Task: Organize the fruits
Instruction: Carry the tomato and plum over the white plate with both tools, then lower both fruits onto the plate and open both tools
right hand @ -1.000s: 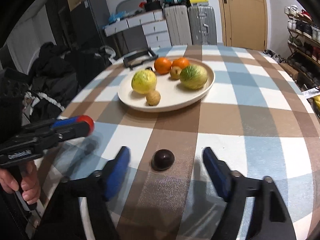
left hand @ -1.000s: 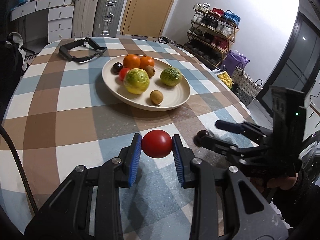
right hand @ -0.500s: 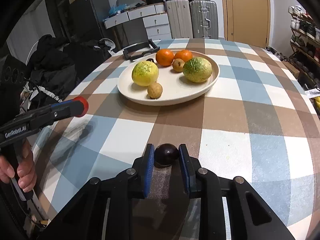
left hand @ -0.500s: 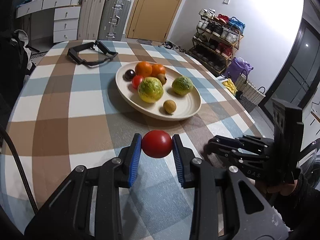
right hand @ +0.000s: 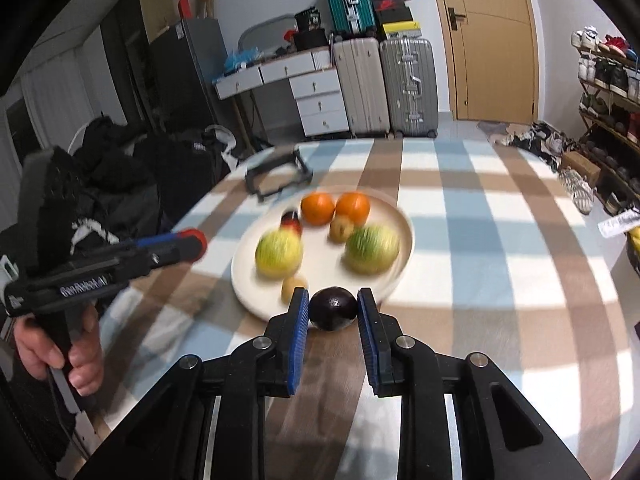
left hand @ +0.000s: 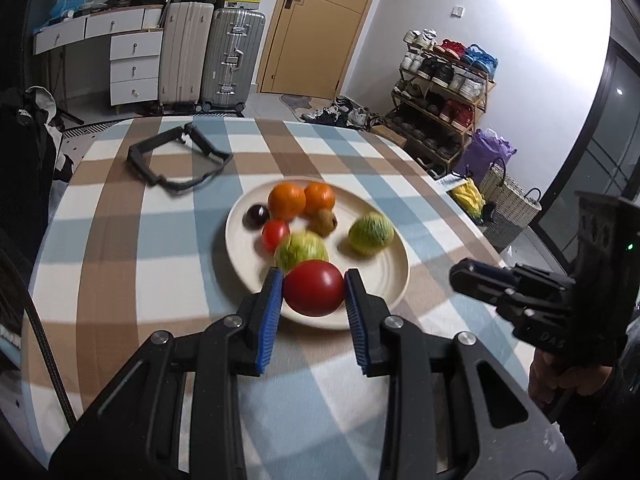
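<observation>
My left gripper [left hand: 314, 290] is shut on a red tomato [left hand: 314, 289], held in the air over the near rim of the cream plate [left hand: 394, 276]. My right gripper [right hand: 333, 307] is shut on a dark purple fruit [right hand: 333, 308], also lifted, just short of the plate's [right hand: 248, 284] near edge. On the plate lie two oranges [left hand: 286, 201], two yellow-green round fruits [left hand: 371, 233], a small red tomato [left hand: 275, 233], a dark plum [left hand: 257, 215] and small brown fruits [left hand: 323, 221]. The right gripper [left hand: 464, 276] shows at the right of the left wrist view.
A black strap-like frame [left hand: 176, 160] lies on the checked tablecloth [left hand: 140, 240] beyond the plate. Suitcases [left hand: 232, 60], white drawers and a shoe rack [left hand: 444, 92] stand past the table. A hand [right hand: 60, 352] holds the left gripper's handle at the left.
Both grippers have risen and moved toward the plate with their fruits. One second ago the right gripper stood open around the dark fruit on the table; it has shut on it and lifted it.
</observation>
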Motion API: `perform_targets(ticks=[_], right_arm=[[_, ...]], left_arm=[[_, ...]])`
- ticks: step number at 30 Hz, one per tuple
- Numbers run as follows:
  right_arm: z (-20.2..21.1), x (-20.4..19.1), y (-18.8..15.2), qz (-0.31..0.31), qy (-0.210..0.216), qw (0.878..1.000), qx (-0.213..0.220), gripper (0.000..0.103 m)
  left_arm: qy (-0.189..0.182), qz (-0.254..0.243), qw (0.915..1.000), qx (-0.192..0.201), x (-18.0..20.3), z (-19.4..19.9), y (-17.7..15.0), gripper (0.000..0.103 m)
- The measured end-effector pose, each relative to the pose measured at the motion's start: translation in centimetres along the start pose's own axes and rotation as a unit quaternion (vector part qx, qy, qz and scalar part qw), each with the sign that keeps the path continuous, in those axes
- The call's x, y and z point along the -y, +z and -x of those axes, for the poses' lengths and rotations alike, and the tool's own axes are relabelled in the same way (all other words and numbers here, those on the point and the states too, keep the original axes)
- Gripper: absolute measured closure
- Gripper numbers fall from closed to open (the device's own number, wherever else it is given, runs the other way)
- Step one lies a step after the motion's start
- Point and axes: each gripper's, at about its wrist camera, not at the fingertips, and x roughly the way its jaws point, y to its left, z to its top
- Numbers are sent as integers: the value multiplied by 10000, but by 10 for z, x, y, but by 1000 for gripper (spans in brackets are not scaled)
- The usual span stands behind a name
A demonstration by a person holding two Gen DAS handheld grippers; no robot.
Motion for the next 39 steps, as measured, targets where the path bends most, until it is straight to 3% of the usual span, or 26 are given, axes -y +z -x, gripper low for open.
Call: perform_targets(ticks=[9, 16, 29, 39], right_arm=[[-23, 28, 62, -154, 344, 9992, 104, 78], [-52, 44, 89, -282, 540, 9980, 138, 78], [-110, 55, 85, -383, 608, 9969, -332, 78], [-123, 53, 79, -333, 547, 9970, -433, 78]], left_arm=[[-65, -4, 9998, -179, 13, -56, 48, 75], [-40, -91, 9992, -394, 13, -103, 64, 75], [-55, -130, 9979, -639, 2, -142, 60, 75], [-50, -117, 9975, -689, 0, -147, 60, 75]])
